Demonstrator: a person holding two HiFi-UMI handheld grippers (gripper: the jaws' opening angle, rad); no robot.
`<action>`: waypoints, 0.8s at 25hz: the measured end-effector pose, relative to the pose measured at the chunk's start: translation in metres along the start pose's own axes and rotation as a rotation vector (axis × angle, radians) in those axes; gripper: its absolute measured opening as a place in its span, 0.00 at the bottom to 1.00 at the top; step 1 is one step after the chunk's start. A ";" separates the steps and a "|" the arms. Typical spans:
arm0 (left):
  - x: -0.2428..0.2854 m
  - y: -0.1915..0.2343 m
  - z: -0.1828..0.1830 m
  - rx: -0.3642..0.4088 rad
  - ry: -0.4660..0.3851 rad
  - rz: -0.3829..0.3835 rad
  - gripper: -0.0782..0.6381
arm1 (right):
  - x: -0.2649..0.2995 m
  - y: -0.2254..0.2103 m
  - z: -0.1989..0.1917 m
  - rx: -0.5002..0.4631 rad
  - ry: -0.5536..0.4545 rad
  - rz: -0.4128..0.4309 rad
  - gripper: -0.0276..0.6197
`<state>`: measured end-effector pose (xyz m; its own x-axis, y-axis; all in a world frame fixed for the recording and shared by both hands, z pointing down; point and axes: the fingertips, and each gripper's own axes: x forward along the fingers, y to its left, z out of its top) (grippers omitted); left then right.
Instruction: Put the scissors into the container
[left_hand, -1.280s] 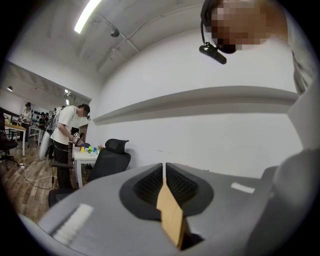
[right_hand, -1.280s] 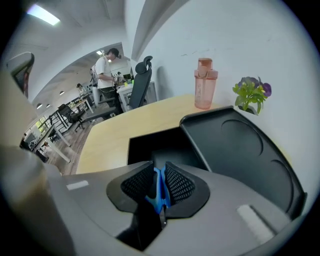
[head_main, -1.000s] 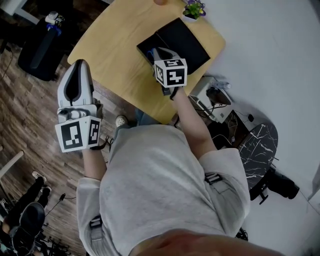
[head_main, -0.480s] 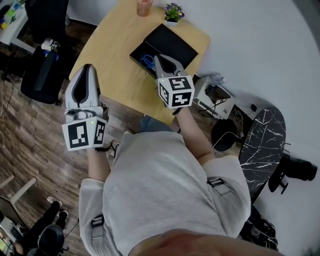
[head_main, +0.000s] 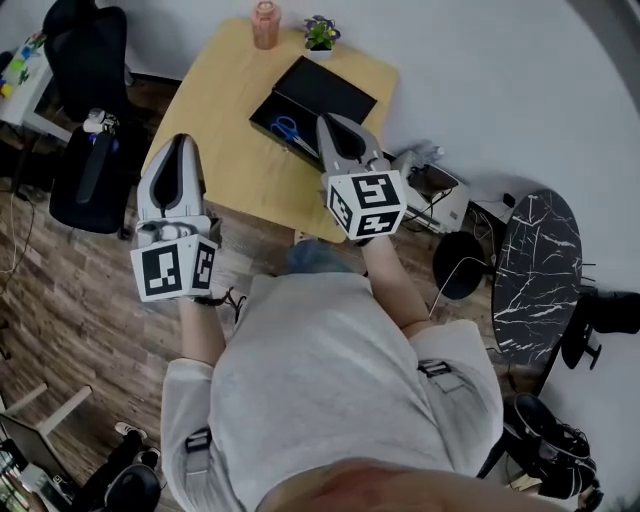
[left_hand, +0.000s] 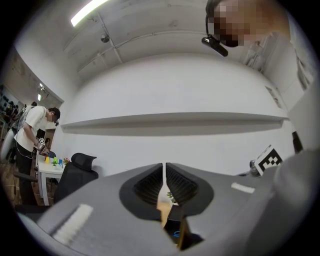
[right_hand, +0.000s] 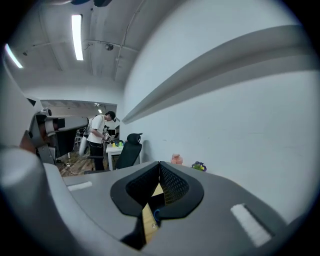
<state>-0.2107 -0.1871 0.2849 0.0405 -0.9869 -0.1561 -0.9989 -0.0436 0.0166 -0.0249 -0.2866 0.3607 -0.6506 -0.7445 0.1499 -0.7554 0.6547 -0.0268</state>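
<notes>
Inside black rectangular container (head_main: 335, 82) on light wooden bench (head_main: 215, 120), blue-handled scissors (head_main: 285, 128) are seen. Left gripper (head_main: 180, 141) and right gripper (head_main: 328, 119) are held raised, jaws closed, nothing gripped.

Even, bright indoor light from ceiling strip lamps (right_hand: 76, 37); strong fisheye bending, dark vignetted corners.

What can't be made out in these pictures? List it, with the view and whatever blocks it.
- Scissors: head view, too small to tell whether the blades are open or closed.
- Container: head view, near corner covered by the right claw. In the gripper views, the shut left claw and the right claw leave only a sliver visible.
- Pink cup: head view, too small to see its contents.
</notes>
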 end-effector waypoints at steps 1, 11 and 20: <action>-0.002 -0.003 0.002 0.001 -0.004 -0.007 0.22 | -0.006 0.001 0.005 -0.008 -0.014 -0.009 0.05; -0.021 -0.029 0.017 0.004 -0.038 -0.071 0.21 | -0.068 0.003 0.042 -0.042 -0.124 -0.085 0.05; -0.034 -0.043 0.022 -0.001 -0.055 -0.112 0.22 | -0.108 0.003 0.056 -0.063 -0.180 -0.153 0.05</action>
<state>-0.1697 -0.1478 0.2678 0.1508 -0.9658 -0.2109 -0.9881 -0.1536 -0.0031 0.0384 -0.2114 0.2891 -0.5365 -0.8433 -0.0315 -0.8436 0.5350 0.0451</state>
